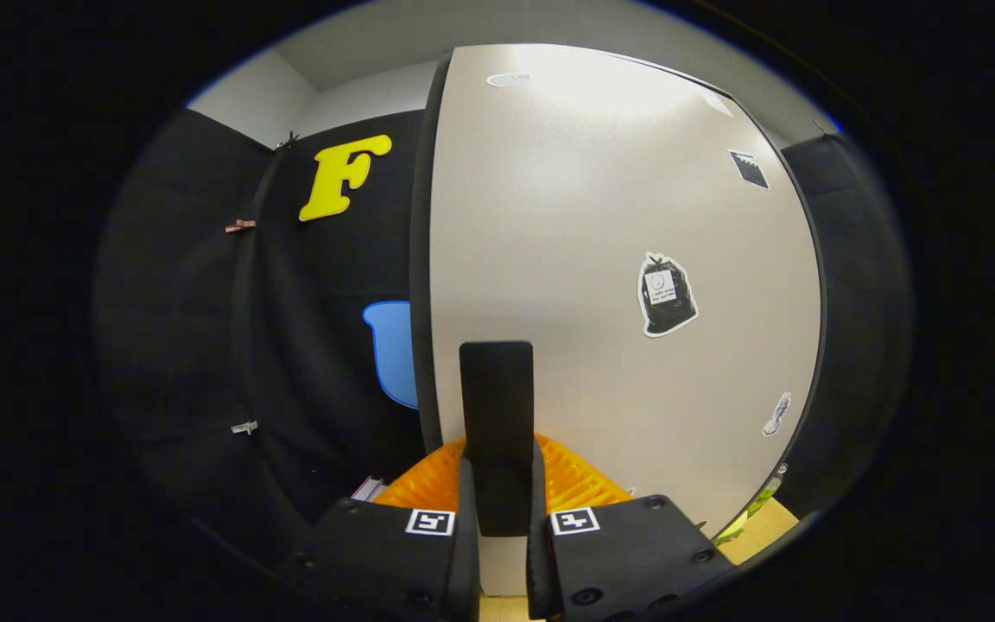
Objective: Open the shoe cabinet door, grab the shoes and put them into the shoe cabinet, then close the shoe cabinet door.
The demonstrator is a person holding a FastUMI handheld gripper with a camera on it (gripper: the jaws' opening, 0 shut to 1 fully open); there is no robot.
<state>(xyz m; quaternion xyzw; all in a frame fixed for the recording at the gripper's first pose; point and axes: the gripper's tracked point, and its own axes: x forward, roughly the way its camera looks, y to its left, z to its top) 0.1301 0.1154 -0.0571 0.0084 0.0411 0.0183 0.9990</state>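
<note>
Our gripper (497, 518) is clamped on the handle (497, 406), which stands up between its fingers on the door (601, 285) just ahead. We judge this the door step, opening or closing unclear. Next: swing the door steadily without slipping.

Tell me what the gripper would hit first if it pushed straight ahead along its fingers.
The gripper already has its fingers closed on the black handle, so pushing on would most likely press it into the pale cabinet door right behind the handle. Depth is hard to judge in this fisheye view.
</note>
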